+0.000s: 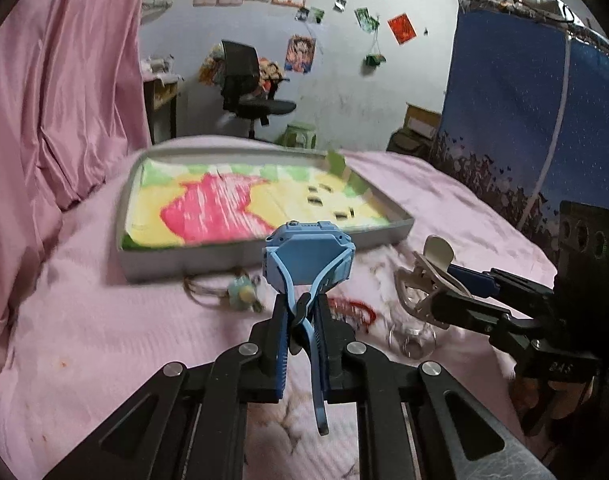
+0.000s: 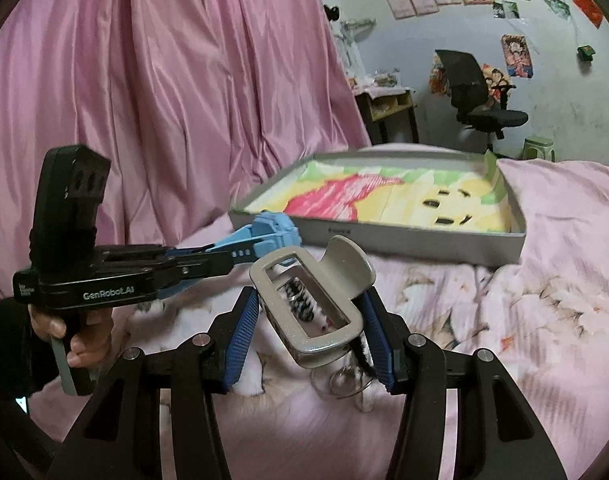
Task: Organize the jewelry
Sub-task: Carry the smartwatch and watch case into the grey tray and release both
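My left gripper (image 1: 302, 316) is shut on the strap of a light blue watch (image 1: 309, 255), held up above the pink bed; it also shows in the right wrist view (image 2: 274, 229). My right gripper (image 2: 310, 320) is shut on a beige claw hair clip (image 2: 316, 296), which also shows in the left wrist view (image 1: 426, 276). A grey tray (image 1: 400, 229) lined with coloured paper lies beyond both grippers; it also shows in the right wrist view (image 2: 518, 240). A red bracelet (image 1: 354, 309), a pendant on a cord (image 1: 240, 294) and metal rings (image 1: 412, 340) lie on the bed.
A pink curtain (image 1: 56, 92) hangs to the left. A blue panel (image 1: 516, 120) stands at the right. A black office chair (image 1: 248, 84) and a green stool (image 1: 300, 134) stand beyond the bed. The bed cover (image 2: 544, 312) is rumpled at the right.
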`<act>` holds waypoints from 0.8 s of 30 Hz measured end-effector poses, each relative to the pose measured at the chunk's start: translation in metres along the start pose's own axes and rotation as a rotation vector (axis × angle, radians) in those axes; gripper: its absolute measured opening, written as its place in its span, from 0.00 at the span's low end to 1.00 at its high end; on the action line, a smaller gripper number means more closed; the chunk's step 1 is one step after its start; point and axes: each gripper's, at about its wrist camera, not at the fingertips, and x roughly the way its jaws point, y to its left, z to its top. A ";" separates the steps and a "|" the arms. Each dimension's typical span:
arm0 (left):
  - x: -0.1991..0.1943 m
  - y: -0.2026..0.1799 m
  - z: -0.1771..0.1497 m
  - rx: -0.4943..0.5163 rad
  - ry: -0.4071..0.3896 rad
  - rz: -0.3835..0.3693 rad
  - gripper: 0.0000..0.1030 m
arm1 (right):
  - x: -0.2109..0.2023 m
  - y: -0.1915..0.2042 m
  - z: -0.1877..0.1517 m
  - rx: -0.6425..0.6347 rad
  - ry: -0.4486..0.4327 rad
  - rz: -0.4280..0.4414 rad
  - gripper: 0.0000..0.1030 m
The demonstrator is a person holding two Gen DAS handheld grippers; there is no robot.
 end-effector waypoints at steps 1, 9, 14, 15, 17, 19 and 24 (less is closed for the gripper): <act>-0.001 0.002 0.004 -0.008 -0.013 0.006 0.11 | -0.001 -0.002 0.004 0.003 -0.010 -0.005 0.46; 0.013 0.021 0.042 -0.076 -0.079 0.080 0.11 | 0.026 -0.024 0.050 0.046 -0.033 -0.048 0.46; 0.033 0.038 0.061 -0.131 -0.068 0.088 0.11 | 0.054 -0.040 0.071 0.133 -0.034 0.012 0.46; 0.035 0.039 0.060 -0.138 -0.066 0.090 0.11 | 0.062 -0.045 0.073 0.161 -0.022 0.031 0.46; 0.040 0.043 0.061 -0.149 -0.061 0.095 0.11 | 0.075 -0.055 0.073 0.214 0.003 0.058 0.46; 0.045 0.047 0.060 -0.158 -0.051 0.091 0.11 | 0.086 -0.062 0.070 0.244 0.031 0.070 0.46; 0.060 0.058 0.057 -0.189 -0.010 0.097 0.12 | 0.101 -0.072 0.060 0.286 0.062 0.098 0.46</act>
